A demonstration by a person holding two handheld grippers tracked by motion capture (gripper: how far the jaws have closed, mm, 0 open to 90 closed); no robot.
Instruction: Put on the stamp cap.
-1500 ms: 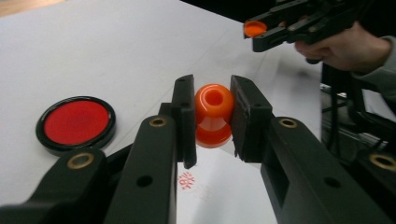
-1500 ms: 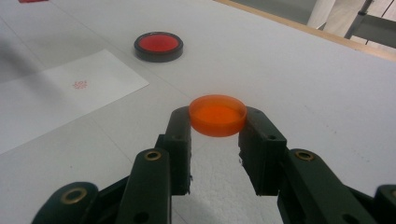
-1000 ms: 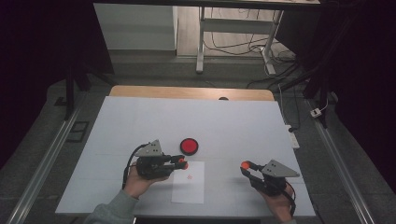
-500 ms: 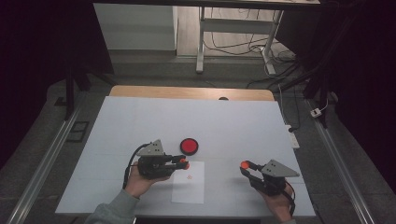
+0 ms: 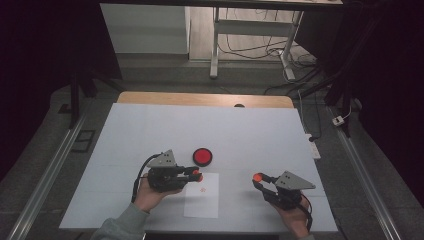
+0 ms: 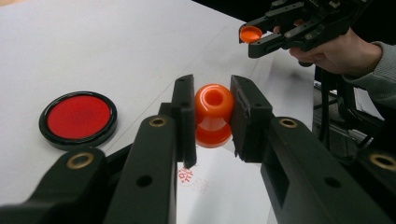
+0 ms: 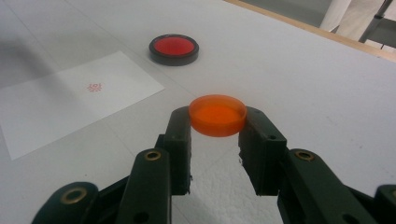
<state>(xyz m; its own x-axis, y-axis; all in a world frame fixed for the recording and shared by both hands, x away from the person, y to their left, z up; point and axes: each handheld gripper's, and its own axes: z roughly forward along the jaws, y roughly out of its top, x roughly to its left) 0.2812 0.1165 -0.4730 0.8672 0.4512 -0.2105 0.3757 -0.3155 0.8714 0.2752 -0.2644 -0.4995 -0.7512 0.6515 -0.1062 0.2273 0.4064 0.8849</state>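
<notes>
White table [image 5: 150, 125] runs under both my hands, with dark floor beyond. Nearest me, my left hand-held gripper [image 6: 212, 116] is clamped on an orange stamp [image 6: 213, 114], held above the paper sheet [image 5: 202, 197] that bears a red imprint [image 5: 202, 190]. My right hand-held gripper [image 7: 217, 123] pinches the stamp's orange cap [image 7: 217, 115] by its rim, well apart from the stamp. Farther out sits the round red ink pad [image 5: 202, 156], just beside the sheet. My worry: that shallow rim grip could let the cap tilt or pop free, and a wet stamp face could smudge the sheet if I dip.
</notes>
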